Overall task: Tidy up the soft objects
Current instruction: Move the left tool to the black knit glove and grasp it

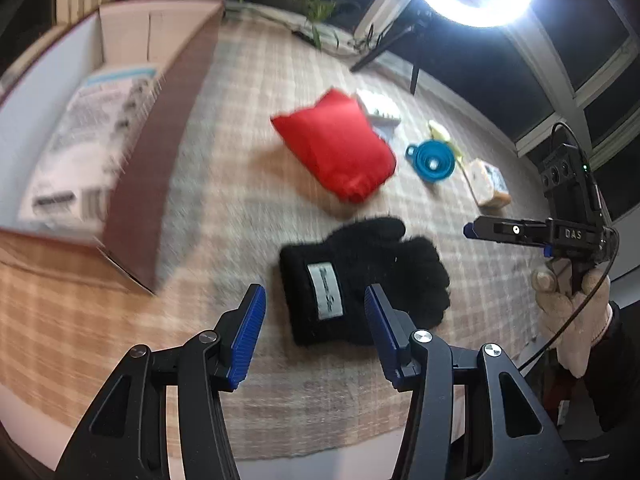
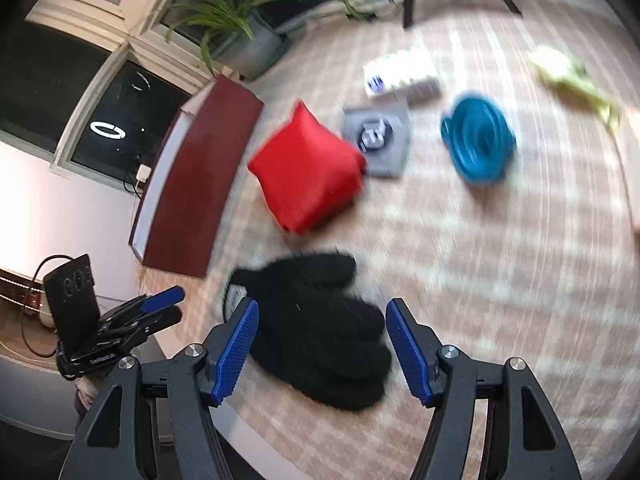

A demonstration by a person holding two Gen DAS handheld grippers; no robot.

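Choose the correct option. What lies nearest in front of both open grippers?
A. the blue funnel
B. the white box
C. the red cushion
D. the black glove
D: the black glove lies just beyond the left gripper and the right gripper, both open and empty.

glove label (image 1: 326, 290) text unreadable; box (image 1: 160, 152) contents blurred

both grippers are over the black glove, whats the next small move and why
Probably lower the left gripper onto the black knitted glove and close on its cuff. Its jaws are open and empty, framing the labelled cuff end, and the glove lies flat on the checked cloth. The right gripper is open too, over the fingers. The open cardboard box sits on the left.
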